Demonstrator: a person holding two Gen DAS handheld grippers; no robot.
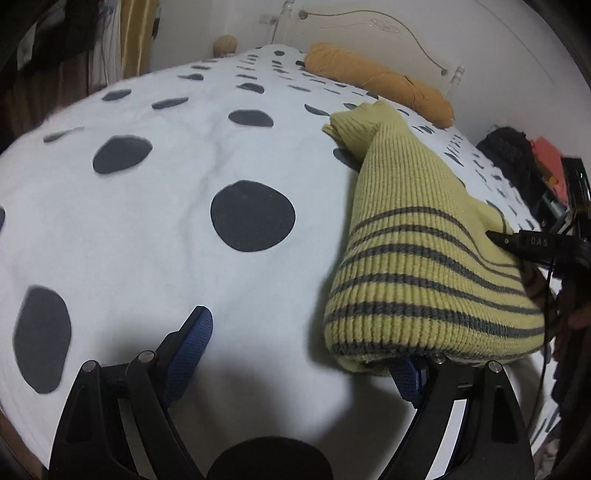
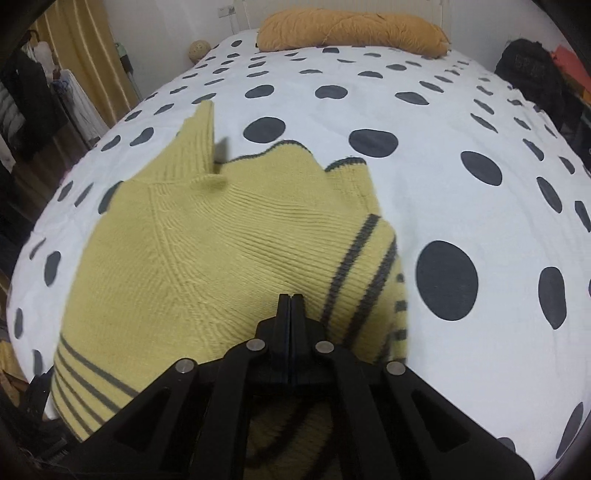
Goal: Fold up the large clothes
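A bed fills both views, covered by a white duvet (image 1: 177,177) printed with dark grey dots of uneven shape, large near the cameras and small toward the head. The cover lies mostly smooth, with faint creases. At the head of the bed an ochre bolster pillow (image 2: 351,31) lies across the width, against a pale wall with a thin curved wire (image 1: 399,26) fixed to it. To the left of the bed hang mustard-yellow curtains (image 2: 85,55), with dark and pale clothes (image 2: 33,96) hanging beside them, and a small round wicker-looking ball (image 2: 199,50) sits near the bed's far left corner. To the right of the bed is a dark bag or heap (image 2: 528,70) with red items behind it.

The yellow-green ribbed sweater (image 2: 207,251) with dark grey stripes lies on the duvet, partly folded, one sleeve reaching toward the head of the bed. In the left wrist view it forms a thick bundle at the right, its striped hem rolled just over the near edge.

The left gripper (image 1: 295,354) hangs above the duvet with its blue-padded fingers (image 1: 192,343) spread wide; nothing is between them, though the right finger is partly covered by the sweater's folded edge. The right gripper (image 2: 291,297) has its black fingers pressed together, tips resting against the sweater's knit; whether any fabric is pinched cannot be told. It shows in the left view as a black tip (image 1: 517,242) on the sweater.
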